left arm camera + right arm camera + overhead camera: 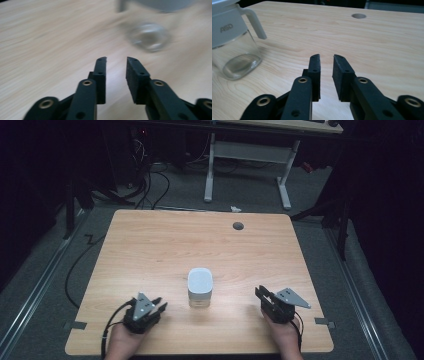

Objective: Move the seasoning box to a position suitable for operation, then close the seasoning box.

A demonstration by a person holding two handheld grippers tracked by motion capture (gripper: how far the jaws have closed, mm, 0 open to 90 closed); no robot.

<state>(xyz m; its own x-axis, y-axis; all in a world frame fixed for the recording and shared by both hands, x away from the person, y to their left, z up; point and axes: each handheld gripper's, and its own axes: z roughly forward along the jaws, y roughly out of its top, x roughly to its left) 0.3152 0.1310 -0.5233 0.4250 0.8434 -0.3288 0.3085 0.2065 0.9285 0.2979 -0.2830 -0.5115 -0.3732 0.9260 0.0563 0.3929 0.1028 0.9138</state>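
jar (200, 287) sits mid-table, untouched | left gripper (156, 307) and right gripper (262, 296): jaws parted, empty | tip: approach slowly, square to the glass

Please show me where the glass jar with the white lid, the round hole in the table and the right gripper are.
glass jar (200, 287): high view, on its white lid.
round hole (358, 16): right gripper view, middle of the grey hole.
right gripper (327, 58): right gripper view, gap between its jaw tips; jaws open, nothing between them.
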